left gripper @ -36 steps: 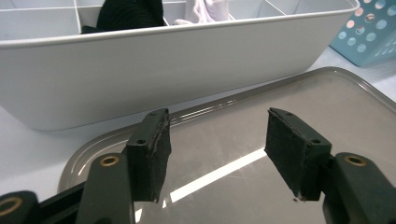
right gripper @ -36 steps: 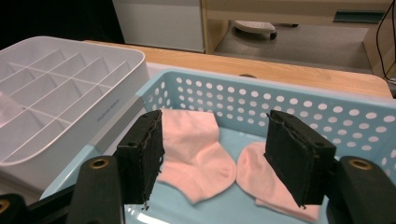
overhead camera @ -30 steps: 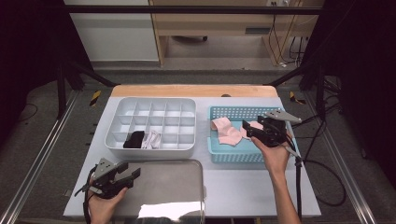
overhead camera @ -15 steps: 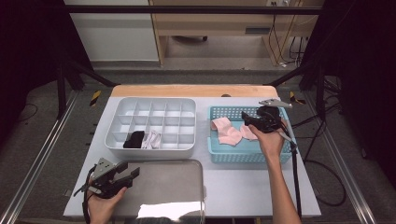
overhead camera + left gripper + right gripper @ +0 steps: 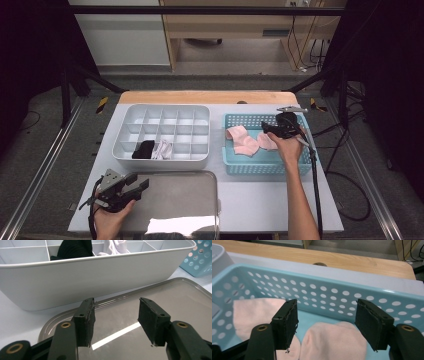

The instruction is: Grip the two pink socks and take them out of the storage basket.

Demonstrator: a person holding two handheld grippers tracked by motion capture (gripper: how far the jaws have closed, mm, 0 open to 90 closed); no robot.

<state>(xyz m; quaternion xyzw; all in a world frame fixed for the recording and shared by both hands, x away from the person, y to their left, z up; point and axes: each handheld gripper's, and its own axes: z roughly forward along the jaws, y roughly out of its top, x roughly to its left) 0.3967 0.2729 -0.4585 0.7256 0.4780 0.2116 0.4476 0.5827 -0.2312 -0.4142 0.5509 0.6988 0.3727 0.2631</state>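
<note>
We hold the right gripper (image 5: 267,131) inside the blue basket (image 5: 250,165), jaws apart over the pink socks (image 5: 332,342), which lie in it untouched. Our left gripper (image 5: 137,186) hovers over the metal tray (image 5: 185,200) at the worktop's near edge; its empty jaws have just been closing.
</note>
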